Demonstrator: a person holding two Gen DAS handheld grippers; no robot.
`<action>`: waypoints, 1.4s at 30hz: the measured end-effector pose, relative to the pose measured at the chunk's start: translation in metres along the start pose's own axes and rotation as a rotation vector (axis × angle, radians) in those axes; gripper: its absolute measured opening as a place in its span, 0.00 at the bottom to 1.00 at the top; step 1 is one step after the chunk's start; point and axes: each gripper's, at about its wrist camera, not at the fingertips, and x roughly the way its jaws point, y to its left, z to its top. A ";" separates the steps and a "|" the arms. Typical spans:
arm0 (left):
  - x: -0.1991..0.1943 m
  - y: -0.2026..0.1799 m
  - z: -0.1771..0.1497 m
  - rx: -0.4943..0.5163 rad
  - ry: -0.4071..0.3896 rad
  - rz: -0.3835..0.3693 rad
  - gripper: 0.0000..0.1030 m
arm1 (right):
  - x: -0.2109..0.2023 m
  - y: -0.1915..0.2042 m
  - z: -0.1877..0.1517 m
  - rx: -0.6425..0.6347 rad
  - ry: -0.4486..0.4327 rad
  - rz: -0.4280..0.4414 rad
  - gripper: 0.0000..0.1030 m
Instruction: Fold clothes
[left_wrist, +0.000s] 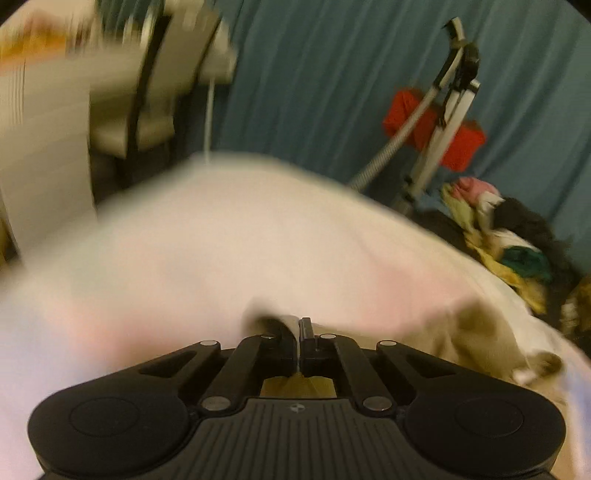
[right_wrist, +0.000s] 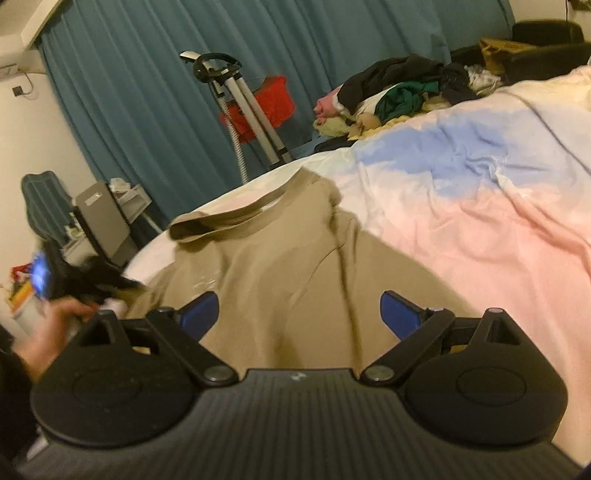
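A tan T-shirt (right_wrist: 280, 266) lies spread on the bed, its collar (right_wrist: 251, 214) toward the far edge. My right gripper (right_wrist: 300, 310) hovers open just over the shirt's body, with nothing between its blue pads (right_wrist: 201, 312). In the blurred left wrist view my left gripper (left_wrist: 299, 330) is shut low over the pale bedcover (left_wrist: 221, 240). A thin pale sliver shows between its fingers, and I cannot tell whether that is cloth. Tan folds of the shirt (left_wrist: 465, 332) lie just to its right. In the right wrist view a person's hand (right_wrist: 55, 325) holds a dark blurred tool at the shirt's left edge.
The bedcover (right_wrist: 480, 192) is pastel blue, pink and white. A pile of mixed clothes (right_wrist: 406, 88) sits at the bed's far side. A garment steamer stand with a red part (right_wrist: 258, 107) stands by the teal curtain (right_wrist: 129, 92). A chair (left_wrist: 147, 92) and clutter stand beside the bed.
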 end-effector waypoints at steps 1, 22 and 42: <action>-0.004 0.002 0.014 0.027 -0.028 0.043 0.01 | 0.005 -0.002 0.001 -0.006 -0.006 -0.015 0.93; -0.217 -0.020 -0.099 0.239 -0.102 0.057 0.72 | -0.010 0.001 0.003 -0.113 -0.063 -0.025 0.93; -0.345 0.018 -0.246 0.204 -0.055 -0.200 0.83 | -0.011 -0.087 0.007 0.222 0.140 -0.100 0.69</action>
